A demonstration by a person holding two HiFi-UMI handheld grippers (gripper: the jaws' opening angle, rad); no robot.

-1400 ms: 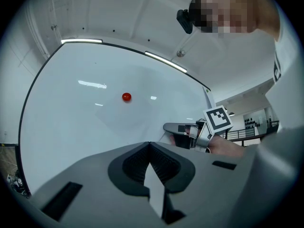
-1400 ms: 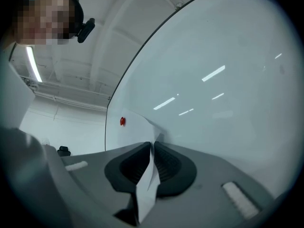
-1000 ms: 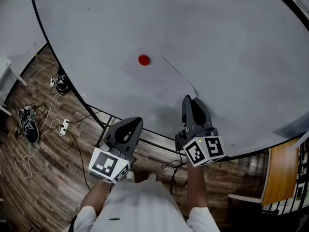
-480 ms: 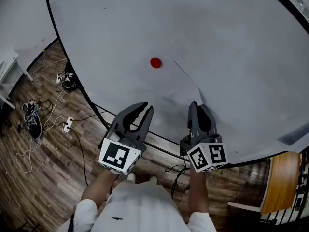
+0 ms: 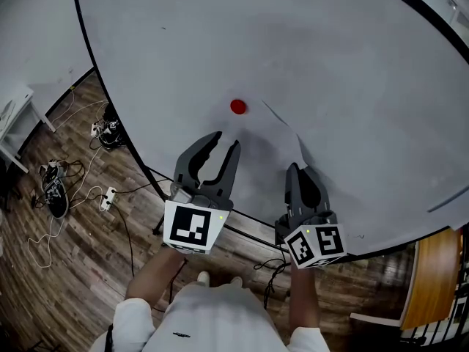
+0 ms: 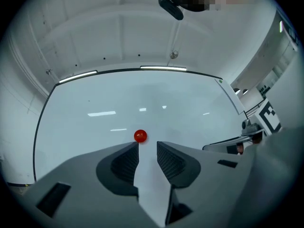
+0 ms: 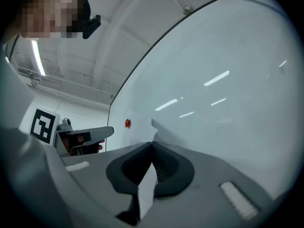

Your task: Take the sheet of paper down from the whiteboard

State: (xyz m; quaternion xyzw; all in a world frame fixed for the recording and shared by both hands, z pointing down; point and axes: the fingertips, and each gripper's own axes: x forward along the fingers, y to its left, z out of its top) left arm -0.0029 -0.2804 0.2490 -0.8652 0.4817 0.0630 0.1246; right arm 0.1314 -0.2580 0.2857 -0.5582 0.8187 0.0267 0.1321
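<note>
Head view: your sheet of paper point(image 5: 256, 149) is white on the whiteboard point(image 5: 344, 57) under a red magnet point(image 5: 237, 107); only its right edge shows. The only print is the square markers on each cube point(image 5: 192, 226).

Left gripper view: your left gripper point(image 6: 147, 145) has just been opening, with its jaws apart and gripping nothing.

Right gripper view: your right gripper point(image 7: 153, 145) is clamped on the paper's corner.

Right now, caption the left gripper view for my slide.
Left gripper, jaws just opened with nothing between them, aimed at the red magnet on the whiteboard.

Glossy whiteboard point(image 5: 330, 50); matt paper sheet point(image 5: 260, 152); wood-plank floor point(image 5: 66, 270).
</note>
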